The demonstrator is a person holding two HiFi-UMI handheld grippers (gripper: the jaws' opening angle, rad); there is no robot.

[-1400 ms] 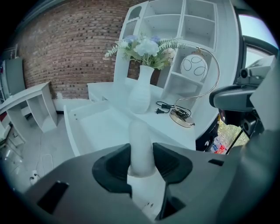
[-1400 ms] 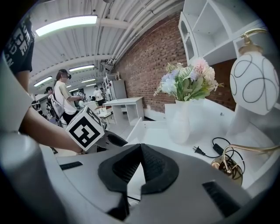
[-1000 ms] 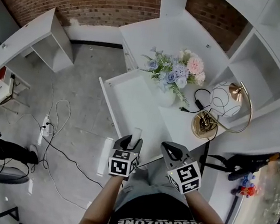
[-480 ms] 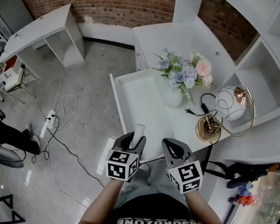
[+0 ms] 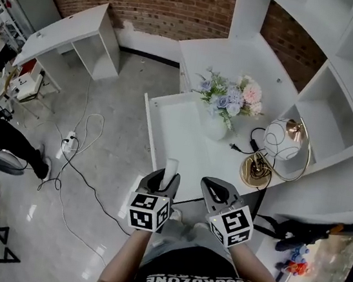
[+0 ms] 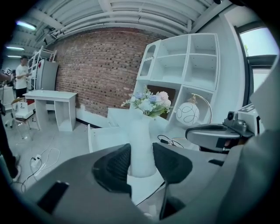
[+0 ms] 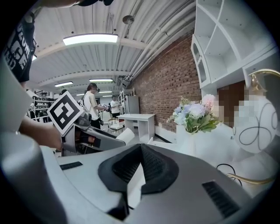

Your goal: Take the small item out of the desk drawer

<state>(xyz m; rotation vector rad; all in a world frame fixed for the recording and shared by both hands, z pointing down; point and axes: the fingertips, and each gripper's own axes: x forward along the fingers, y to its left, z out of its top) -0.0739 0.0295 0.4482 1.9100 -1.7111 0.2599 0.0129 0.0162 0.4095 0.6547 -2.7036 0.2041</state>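
Note:
A small white cylindrical item (image 5: 171,169) stands upright between the jaws of my left gripper (image 5: 168,180), which is shut on it. In the left gripper view the item (image 6: 142,148) fills the gap between the two dark pads. The left gripper hangs in front of the near end of the open white drawer (image 5: 165,129), whose visible inside looks bare. My right gripper (image 5: 212,189) is beside it, just to the right, with its jaws pressed together and nothing between them (image 7: 139,151). The right gripper view also catches the item (image 7: 127,135) sticking out of the left gripper.
On the white desk (image 5: 240,61) stand a vase of pastel flowers (image 5: 224,101) and a brass lamp with a white globe (image 5: 277,141), with a black cable nearby. White shelves rise at the right. Cables lie on the floor (image 5: 77,149). A second desk (image 5: 74,35) stands far left.
The head view has shifted, so the desk and drawer sit a little farther right. Both grippers keep the same pose, the white item still in the left one.

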